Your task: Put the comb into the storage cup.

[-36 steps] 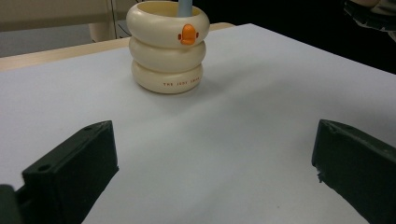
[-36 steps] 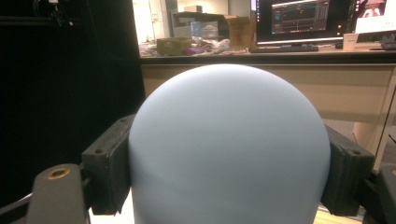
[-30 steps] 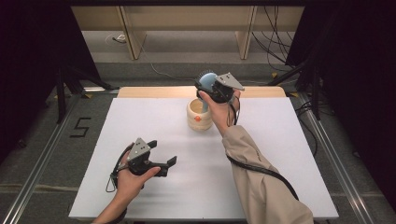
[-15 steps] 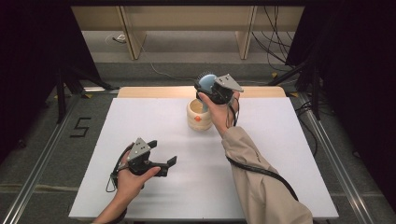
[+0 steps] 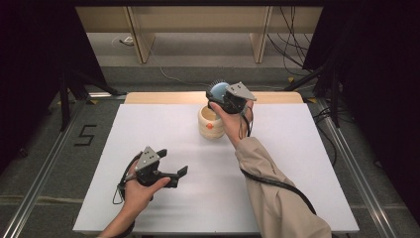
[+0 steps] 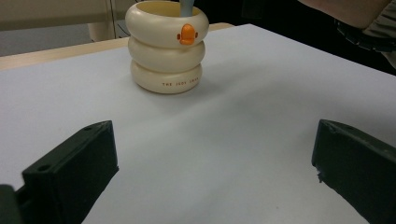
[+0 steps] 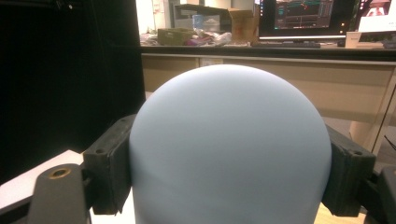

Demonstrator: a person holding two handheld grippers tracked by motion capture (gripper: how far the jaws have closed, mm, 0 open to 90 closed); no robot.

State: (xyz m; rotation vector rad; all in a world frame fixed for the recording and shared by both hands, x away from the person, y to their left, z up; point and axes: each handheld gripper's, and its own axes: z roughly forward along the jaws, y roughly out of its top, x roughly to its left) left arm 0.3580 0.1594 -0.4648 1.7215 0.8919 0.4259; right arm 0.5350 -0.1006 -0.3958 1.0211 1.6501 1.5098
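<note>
Right gripper [image 5: 218, 97] clamps the blue brush head [image 7: 229, 144] above the cream holder [image 5: 211, 123]; left gripper [image 5: 179, 176] rests open

A white counter [image 5: 297, 163] with a bare wooden strip [image 5: 163, 97] along its far edge stands on a grey floor [image 5: 44, 148] marked with a black "5" [image 5: 85, 135]. Metal rails [image 5: 39, 173] run along both sides. Black curtains [image 5: 29, 59] hang left and right. Beyond, a pale wooden desk [image 5: 198, 20] has cables [image 5: 292, 44] beneath it; a lit monitor [image 7: 303, 16] and a cardboard box [image 7: 240, 23] stand on it.
</note>
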